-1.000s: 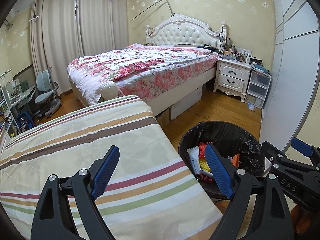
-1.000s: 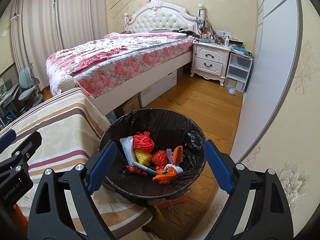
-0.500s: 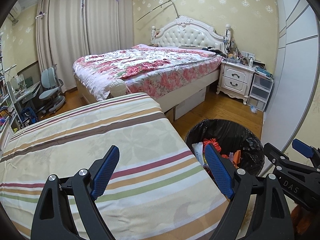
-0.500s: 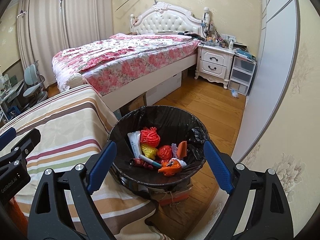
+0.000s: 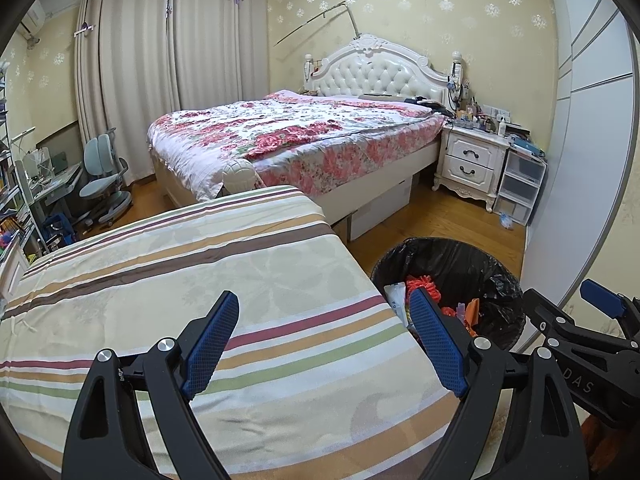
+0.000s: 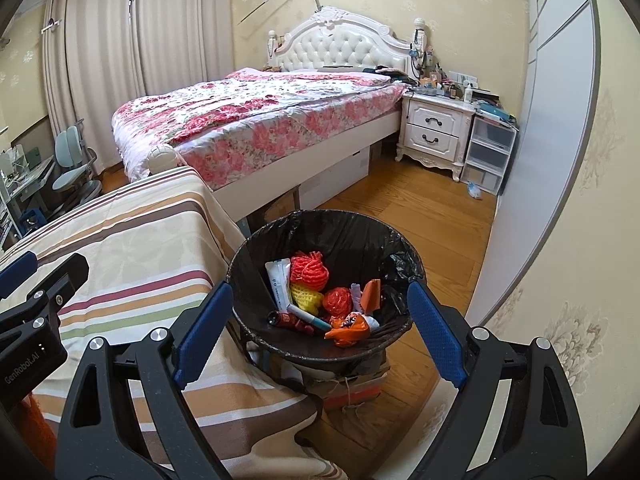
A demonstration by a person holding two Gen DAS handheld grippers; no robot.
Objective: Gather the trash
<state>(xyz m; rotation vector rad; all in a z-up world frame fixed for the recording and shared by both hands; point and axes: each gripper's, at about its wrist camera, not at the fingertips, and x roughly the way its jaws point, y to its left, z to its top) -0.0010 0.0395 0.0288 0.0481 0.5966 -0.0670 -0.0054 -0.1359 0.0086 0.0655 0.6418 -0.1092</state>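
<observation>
Item: left gripper (image 5: pixel 320 344), my jaws wide, nothing between them, over the striped surface (image 5: pixel 200 280), which shows bare. Item: right gripper (image 6: pixel 320 332), jaws wide and empty, aimed at the trash bin (image 6: pixel 404 252).

Change: both views have drawn back a little from a second ago; the bin sits smaller and farther off. I judge the drop done and the collecting near complete.

Contents of bin: orange net balls (image 6: pixel 308 270), yellow net, white tube (image 6: pixel 278 280), pen, orange scraps.

Surroundings: floral bed (image 6: pixel 260 128), nightstand (image 6: pixel 436 132), plastic drawers, desk chair (image 5: pixel 102 176), and a small pale scrap on the floor (image 6: pixel 474 191), well apart. Bin stands just beside the surface's edge.
</observation>
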